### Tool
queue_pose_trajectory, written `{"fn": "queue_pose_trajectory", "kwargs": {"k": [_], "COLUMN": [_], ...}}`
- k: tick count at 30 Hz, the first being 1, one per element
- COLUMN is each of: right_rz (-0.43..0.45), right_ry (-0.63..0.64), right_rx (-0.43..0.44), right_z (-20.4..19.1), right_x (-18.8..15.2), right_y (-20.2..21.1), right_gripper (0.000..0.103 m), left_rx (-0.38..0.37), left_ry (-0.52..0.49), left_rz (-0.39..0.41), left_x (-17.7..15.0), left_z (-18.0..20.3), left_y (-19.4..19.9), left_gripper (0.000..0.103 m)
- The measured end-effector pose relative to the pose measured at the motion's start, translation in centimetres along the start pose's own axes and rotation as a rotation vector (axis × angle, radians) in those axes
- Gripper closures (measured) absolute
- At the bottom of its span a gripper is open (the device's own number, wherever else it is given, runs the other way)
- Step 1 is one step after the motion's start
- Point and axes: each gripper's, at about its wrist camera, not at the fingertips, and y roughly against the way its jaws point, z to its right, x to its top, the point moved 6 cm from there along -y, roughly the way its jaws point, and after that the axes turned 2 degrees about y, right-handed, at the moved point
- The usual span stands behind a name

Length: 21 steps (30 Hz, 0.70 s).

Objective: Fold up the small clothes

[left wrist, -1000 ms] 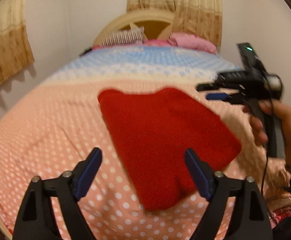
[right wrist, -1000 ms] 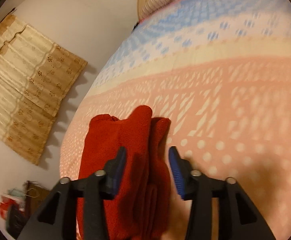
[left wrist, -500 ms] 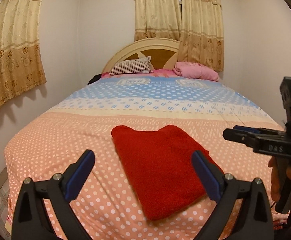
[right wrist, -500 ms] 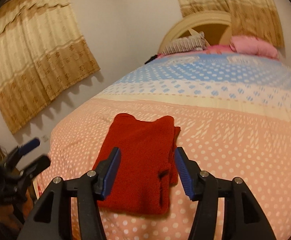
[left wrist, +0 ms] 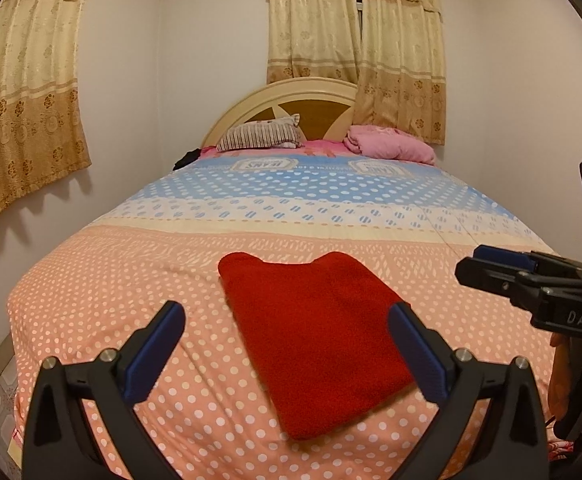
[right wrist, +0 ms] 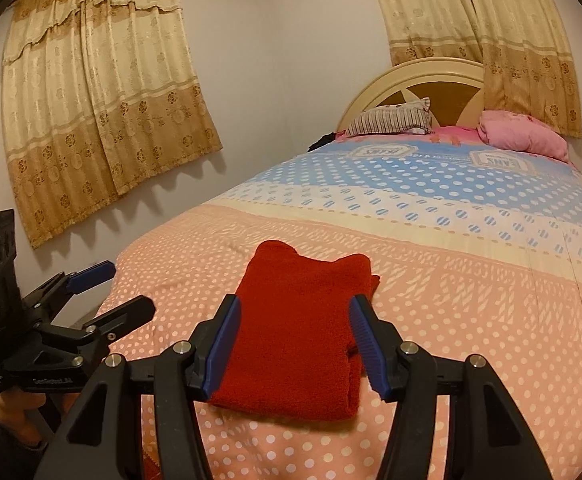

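Red garment (left wrist: 315, 332) lies folded, low in the centre of both views, flat on the dotted peach end of the bedspread (left wrist: 139, 280). Left gripper (left wrist: 287, 352) hangs above it, jaws spread wide, nothing between them. Right gripper (right wrist: 295, 340) is open too, narrower, blue pads framing the cloth's near half without touching it (loose layered edges show on the fold's right side). In the left view the right gripper pokes in at the right edge; in the right view the left gripper shows at lower left. Striped pillow (left wrist: 261, 136) and pink bundle (left wrist: 391, 146) sit at the headboard (left wrist: 275, 96), top centre. Curtains (left wrist: 23, 92) hang upper left.
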Motion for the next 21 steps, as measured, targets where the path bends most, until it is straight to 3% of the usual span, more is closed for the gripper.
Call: {"fn": "queue_pose_trajectory", "kwargs": {"k": [21], "right_rz": [0.02], "right_ry": [0.002], "right_rx": [0.003], "right_z": [-0.24], "right_x": [-0.06], "right_y": [0.87], "right_gripper": [0.045], "left_rx": [0.0], "left_ry": [-0.005], "left_rz": [-0.014], "left_x": [-0.25], "left_z": [0.51], "left_y": [-0.09], "left_gripper": [0.0]}}
